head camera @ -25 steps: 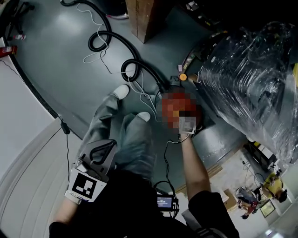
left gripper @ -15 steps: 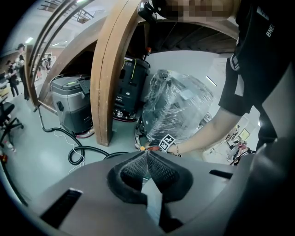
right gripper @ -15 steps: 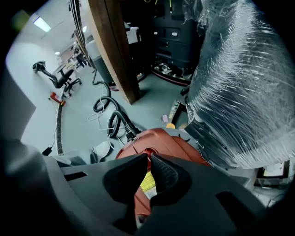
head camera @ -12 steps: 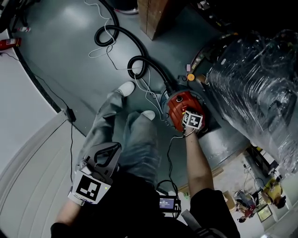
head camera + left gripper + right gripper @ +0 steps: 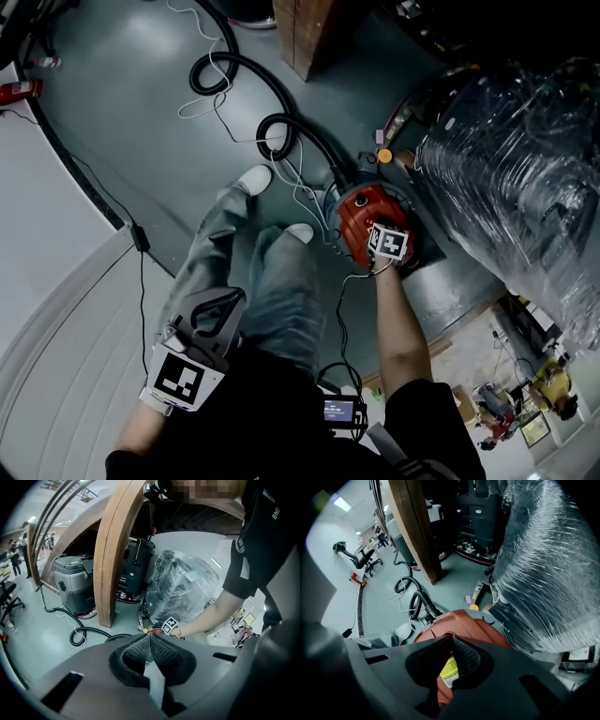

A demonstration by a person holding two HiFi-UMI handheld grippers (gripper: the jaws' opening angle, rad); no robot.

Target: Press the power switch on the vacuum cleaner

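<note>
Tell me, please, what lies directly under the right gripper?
The red vacuum cleaner, its yellow label showing past the right gripper's shut jaws. The gripper hides the spot beneath it, so no switch shows.

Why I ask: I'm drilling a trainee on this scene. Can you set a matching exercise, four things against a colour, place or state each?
Things:
1. vacuum cleaner
2. hose
3. left claw
4. wrapped machine

Descriptions:
a. covered in clear plastic film
b. shut, held away from the vacuum
c. red, right under the right claw
d. black, lying in loops

Pairs: 1-c, 2-d, 3-b, 4-a
</note>
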